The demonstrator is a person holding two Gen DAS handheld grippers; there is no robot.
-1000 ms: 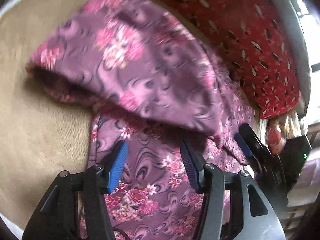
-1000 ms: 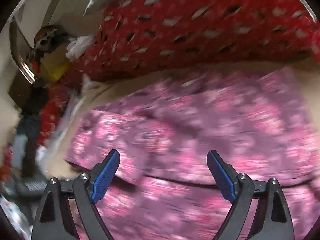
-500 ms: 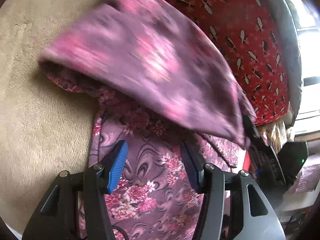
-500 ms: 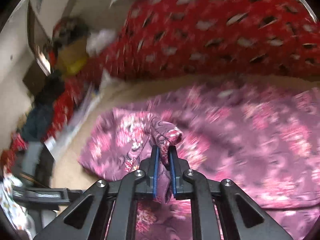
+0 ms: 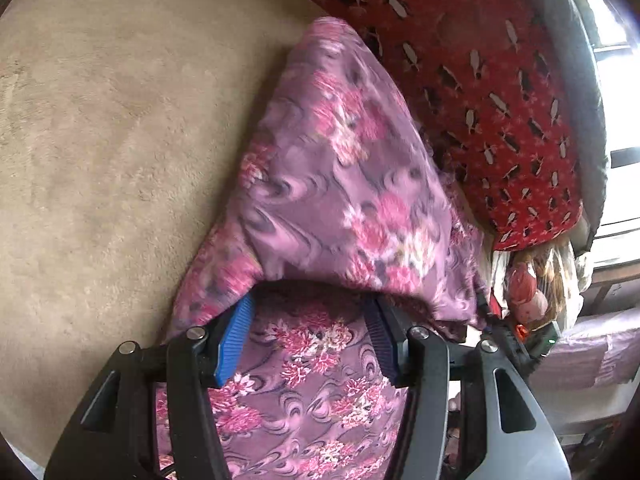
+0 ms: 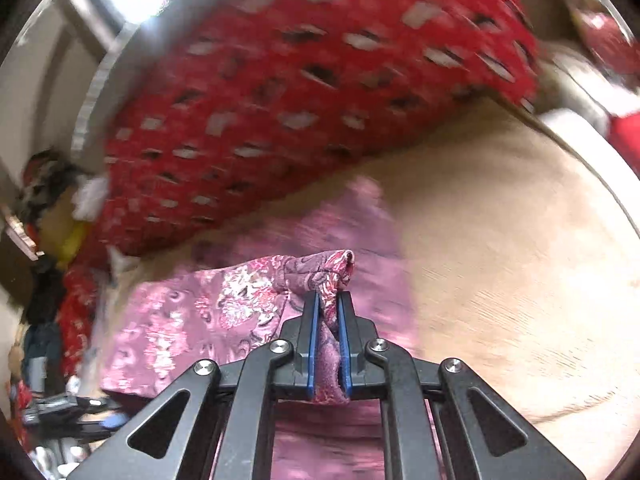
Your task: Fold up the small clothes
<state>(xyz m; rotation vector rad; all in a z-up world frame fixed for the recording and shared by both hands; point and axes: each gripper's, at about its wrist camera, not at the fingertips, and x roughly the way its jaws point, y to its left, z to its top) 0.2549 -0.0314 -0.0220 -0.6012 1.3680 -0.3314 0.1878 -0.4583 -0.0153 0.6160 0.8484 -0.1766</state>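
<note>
While the beige blanket (image 5: 100, 160) spreads bare at the left, the left gripper (image 5: 308, 340) hangs with its blue-padded jaws spread wide over the flat lower layer of the purple floral garment (image 5: 336, 200), gripping nothing. A lifted fold of that cloth droops across its fingertips. Further right, beside the red patterned pillow (image 6: 300, 80), the right gripper (image 6: 328, 320) is pinched tight on a bunched edge of the garment, holding it raised.

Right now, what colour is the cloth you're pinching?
Purple with pink flowers; the cloth shows best in the left wrist view.
</note>
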